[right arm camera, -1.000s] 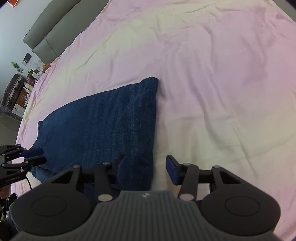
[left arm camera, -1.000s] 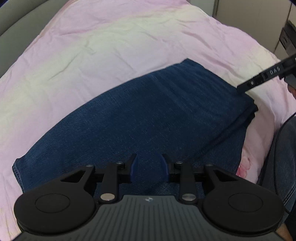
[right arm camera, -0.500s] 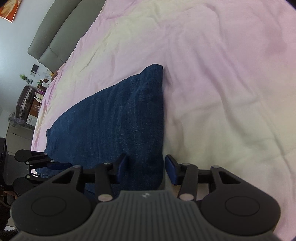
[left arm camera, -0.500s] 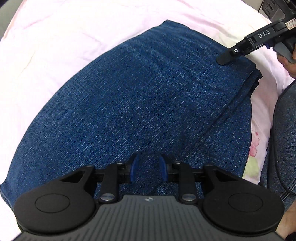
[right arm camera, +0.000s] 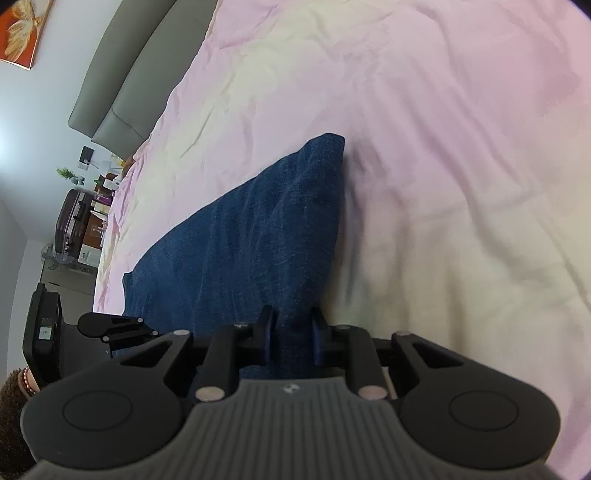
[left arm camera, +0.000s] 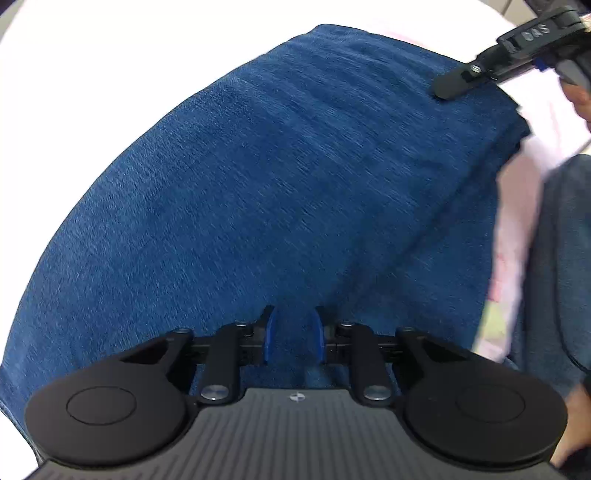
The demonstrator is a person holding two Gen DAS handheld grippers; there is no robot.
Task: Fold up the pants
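since the dark blue denim pants [right arm camera: 255, 236] lie folded on the pink bed sheet [right arm camera: 424, 155], the right gripper [right arm camera: 291, 332] and left gripper [left arm camera: 293, 334] have each been closing – pinching the near edge, likely for another fold.

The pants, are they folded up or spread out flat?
Folded. The pants lie doubled on the bedsheet, with stacked denim layers showing along one edge.

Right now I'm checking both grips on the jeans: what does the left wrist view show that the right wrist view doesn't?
Left wrist only: the stacked denim layers at the jeans' side edge, and the person's leg.
Right wrist only: the headboard, suitcase and wall picture.
Both: folded jeans on the pink sheet, each gripper's jaws having just closed over denim, and the other gripper.
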